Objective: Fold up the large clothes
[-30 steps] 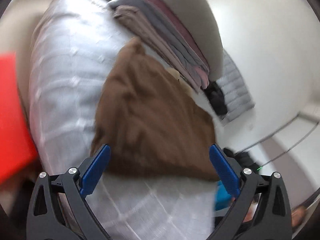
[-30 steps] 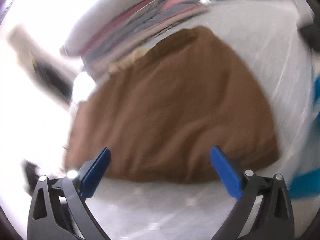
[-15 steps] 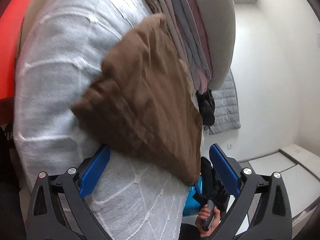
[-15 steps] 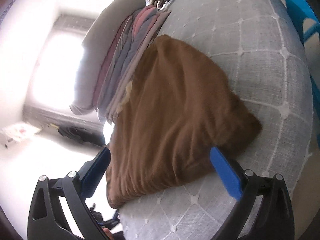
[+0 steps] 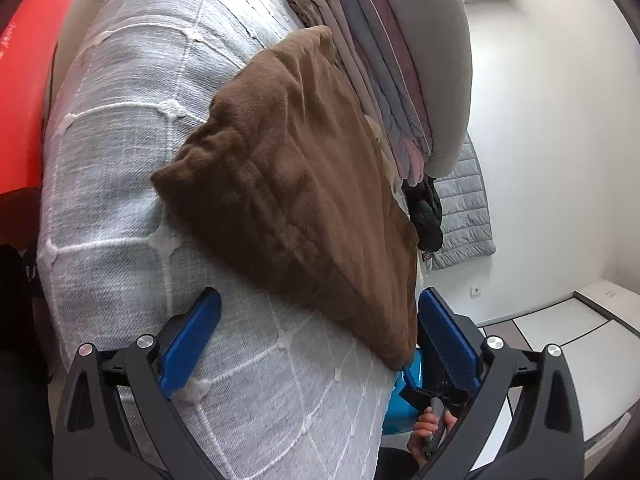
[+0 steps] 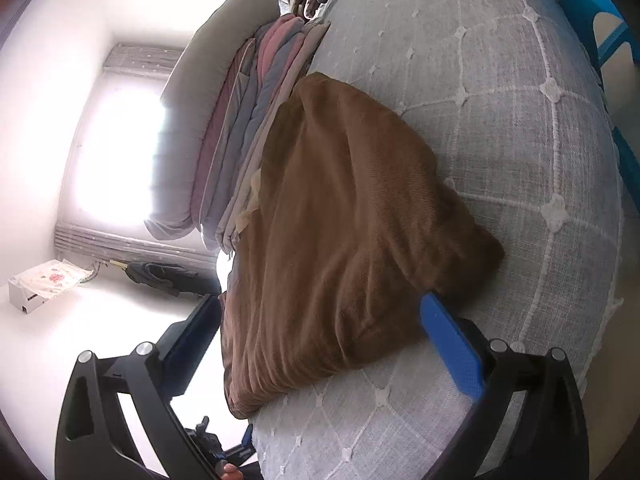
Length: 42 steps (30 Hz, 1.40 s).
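A folded brown garment (image 5: 296, 196) lies on the grey quilted bedspread (image 5: 132, 120), against a stack of folded clothes (image 5: 384, 80). It also shows in the right wrist view (image 6: 340, 240). My left gripper (image 5: 318, 338) is open and empty, just short of the garment's near edge. My right gripper (image 6: 320, 344) is open and empty, its blue fingers (image 6: 452, 344) on either side of the garment's near edge without holding it. Part of the other gripper and a hand show below the bed edge in the left wrist view (image 5: 432, 428).
The stack of grey and pink folded clothes (image 6: 240, 128) sits beside the garment. A red object (image 5: 24, 92) stands at the far side of the bed. A blue chair (image 6: 600, 36) stands beside the bed. Dark clothes (image 5: 426, 216) and a grey quilted jacket (image 5: 464, 208) lie on the floor.
Both grippers have pulled back and rotated, staying open. The views have steadied from blurred to sharp. The brown garment lies where it was.
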Each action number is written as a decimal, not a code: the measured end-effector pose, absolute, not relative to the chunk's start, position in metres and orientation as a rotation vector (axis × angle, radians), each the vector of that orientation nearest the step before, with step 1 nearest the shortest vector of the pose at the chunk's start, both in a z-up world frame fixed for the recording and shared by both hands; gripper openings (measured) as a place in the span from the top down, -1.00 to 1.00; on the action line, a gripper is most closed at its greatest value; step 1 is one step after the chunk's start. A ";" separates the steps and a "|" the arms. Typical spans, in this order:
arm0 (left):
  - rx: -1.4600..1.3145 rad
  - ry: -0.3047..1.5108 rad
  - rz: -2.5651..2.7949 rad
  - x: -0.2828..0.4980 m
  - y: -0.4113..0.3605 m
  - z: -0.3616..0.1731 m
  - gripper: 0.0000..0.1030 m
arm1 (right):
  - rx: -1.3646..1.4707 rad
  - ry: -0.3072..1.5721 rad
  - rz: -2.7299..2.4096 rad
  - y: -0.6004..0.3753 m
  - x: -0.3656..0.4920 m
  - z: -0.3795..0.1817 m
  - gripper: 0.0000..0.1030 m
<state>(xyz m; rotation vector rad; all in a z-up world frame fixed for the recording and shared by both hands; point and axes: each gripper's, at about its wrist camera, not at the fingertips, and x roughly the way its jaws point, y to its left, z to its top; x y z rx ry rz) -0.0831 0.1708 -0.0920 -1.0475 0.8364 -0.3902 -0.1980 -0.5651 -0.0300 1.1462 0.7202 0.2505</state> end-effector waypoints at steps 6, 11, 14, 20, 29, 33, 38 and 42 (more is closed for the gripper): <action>-1.071 0.832 -0.392 -0.084 0.173 -0.097 -0.85 | 1.148 0.722 0.248 -0.566 -0.196 -0.033 -0.86; -1.106 0.793 -0.355 -0.077 0.173 -0.098 -0.85 | 1.152 0.722 0.253 -0.565 -0.195 -0.033 -0.86; -1.142 0.769 -0.325 -0.069 0.175 -0.100 -0.85 | 1.150 0.722 0.253 -0.565 -0.196 -0.033 -0.86; -1.173 0.712 -0.290 -0.051 0.176 -0.098 -0.85 | 1.160 0.716 0.253 -0.568 -0.199 -0.033 -0.86; -1.175 0.688 -0.279 -0.049 0.187 -0.095 -0.85 | 1.196 0.749 0.228 -0.580 -0.209 -0.041 -0.86; -1.162 0.669 -0.197 -0.033 0.181 -0.089 -0.85 | 1.187 0.786 0.243 -0.579 -0.207 -0.042 -0.86; -1.128 0.598 -0.252 -0.040 0.166 -0.082 -0.85 | 1.188 0.831 0.219 -0.578 -0.204 -0.050 -0.86; -1.191 0.555 -0.225 -0.041 0.181 -0.090 -0.81 | 1.251 0.813 0.244 -0.582 -0.194 -0.061 -0.86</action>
